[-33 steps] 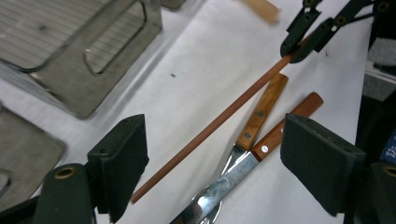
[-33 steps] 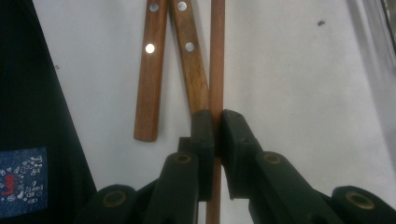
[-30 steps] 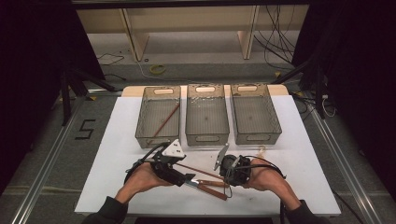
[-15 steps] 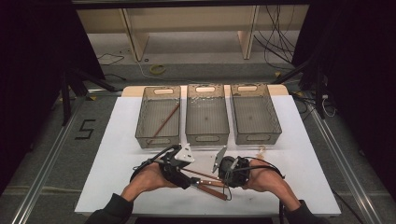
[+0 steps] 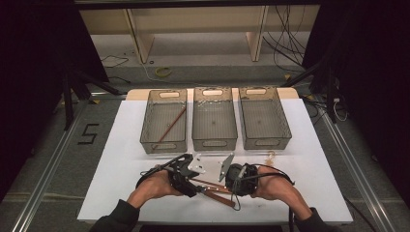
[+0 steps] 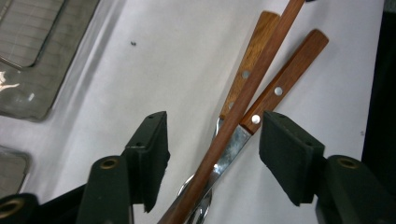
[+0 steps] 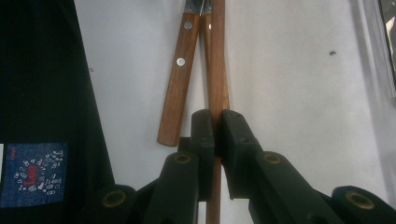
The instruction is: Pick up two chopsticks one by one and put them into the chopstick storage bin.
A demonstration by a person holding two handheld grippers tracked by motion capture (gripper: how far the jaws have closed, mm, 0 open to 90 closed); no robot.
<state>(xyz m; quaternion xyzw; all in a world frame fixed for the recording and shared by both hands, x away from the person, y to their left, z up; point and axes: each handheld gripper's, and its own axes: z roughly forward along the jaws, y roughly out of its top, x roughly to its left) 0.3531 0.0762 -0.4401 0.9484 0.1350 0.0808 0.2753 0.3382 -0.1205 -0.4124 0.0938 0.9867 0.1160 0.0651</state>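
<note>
Three wooden-handled pieces lie bunched on the white tabletop point(image 5: 121, 159) between my hands: a long wooden stick point(image 6: 243, 100) crossing over two riveted-handle utensils point(image 6: 285, 79). My right fingers point(image 7: 215, 122) are pressed tight on the near end of the stick, its long axis running straight away from them, with the utensil handles just beside it to one side. My left fingers point(image 6: 289, 158) are spread on either side of the bundle and have just been closing; the stick and the metal necks sit in the gap, but neither pad touches them. The stick runs diagonally through that gap, nearer the left pad, so the pinch will, I judge, catch the utensils too unless I shift.
</note>
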